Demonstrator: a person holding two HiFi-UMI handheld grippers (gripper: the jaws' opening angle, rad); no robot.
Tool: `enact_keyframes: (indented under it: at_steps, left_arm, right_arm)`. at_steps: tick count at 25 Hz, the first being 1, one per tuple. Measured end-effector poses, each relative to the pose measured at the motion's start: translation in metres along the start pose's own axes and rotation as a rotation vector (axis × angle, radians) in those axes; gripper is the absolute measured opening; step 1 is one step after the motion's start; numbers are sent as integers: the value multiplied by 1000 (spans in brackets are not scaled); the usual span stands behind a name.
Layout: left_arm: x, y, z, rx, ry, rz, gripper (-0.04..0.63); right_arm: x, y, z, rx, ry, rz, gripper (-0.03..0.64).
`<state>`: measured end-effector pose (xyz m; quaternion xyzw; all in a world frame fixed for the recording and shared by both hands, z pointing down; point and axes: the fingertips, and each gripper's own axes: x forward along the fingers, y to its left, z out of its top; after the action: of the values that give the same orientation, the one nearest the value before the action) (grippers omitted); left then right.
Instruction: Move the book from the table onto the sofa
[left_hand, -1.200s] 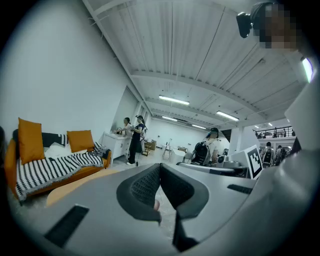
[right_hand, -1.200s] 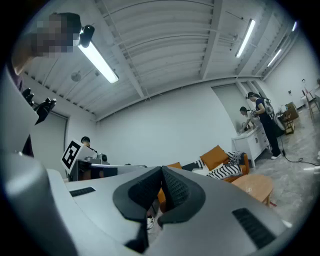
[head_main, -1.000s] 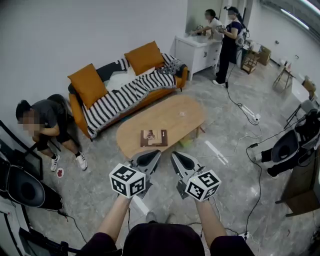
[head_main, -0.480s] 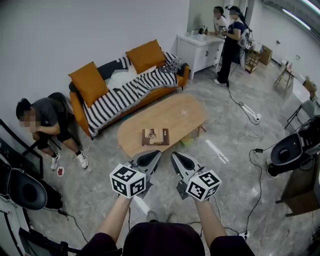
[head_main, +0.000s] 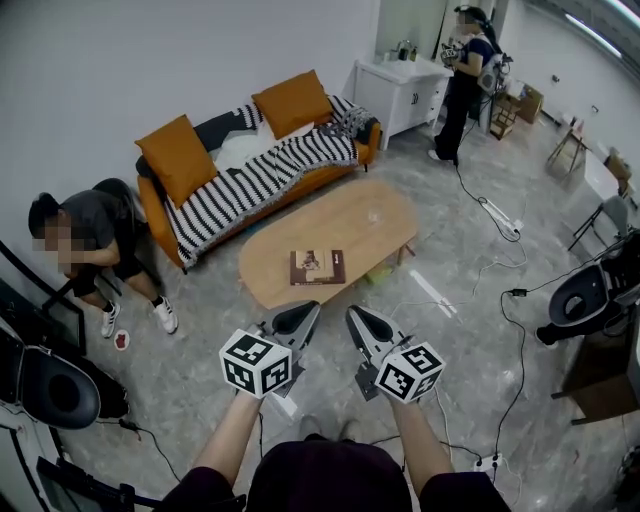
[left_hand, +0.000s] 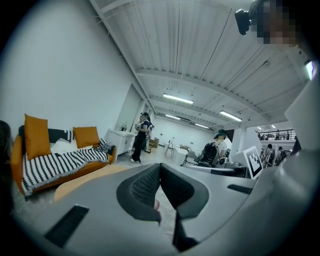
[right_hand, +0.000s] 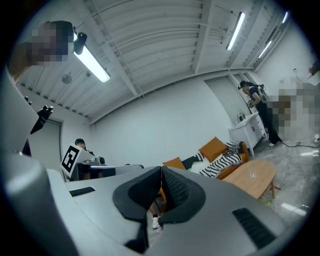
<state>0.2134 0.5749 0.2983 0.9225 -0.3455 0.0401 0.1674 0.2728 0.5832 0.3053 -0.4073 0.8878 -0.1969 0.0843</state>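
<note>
Book, flat and brown-covered, lay on the oval light-wood tabletop, close to the tabletop's end nearest the camera wearer, with bare wood showing on every side of it. The orange sofa stood beyond the tabletop's far long edge, apart from it, its seat draped with a black-and-white striped blanket and carrying two orange cushions. The grey left gripper and the grey right gripper were held side by side short of the tabletop's near end, over the grey stone floor, neither touching the book. Each gripper's own view showed its two dark ribbed jaws pressed together with nothing caught between them. A person sat on the floor past the tabletop's left end, beside the sofa's arm. Another person stood well beyond the tabletop's right end, next to a white cabinet. Black cables trailed over the floor to the tabletop's right.
</note>
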Motion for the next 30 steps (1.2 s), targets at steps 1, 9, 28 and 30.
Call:
enact_keyframes:
  at_steps: [1, 9, 28, 30]
  left_arm:
    - [-4, 4, -1, 1, 4, -2, 14]
    - [-18, 37, -13, -28, 29, -2, 14]
    - [54, 105, -12, -81, 71, 16, 14]
    - [68, 112, -8, -87, 77, 21, 15]
  right_arm:
    - [3, 2, -3, 5, 2, -5, 25]
    - [24, 10, -28, 23, 27, -34, 25]
    - [86, -75, -14, 78, 48, -61, 25]
    - [95, -89, -7, 90, 51, -59, 25]
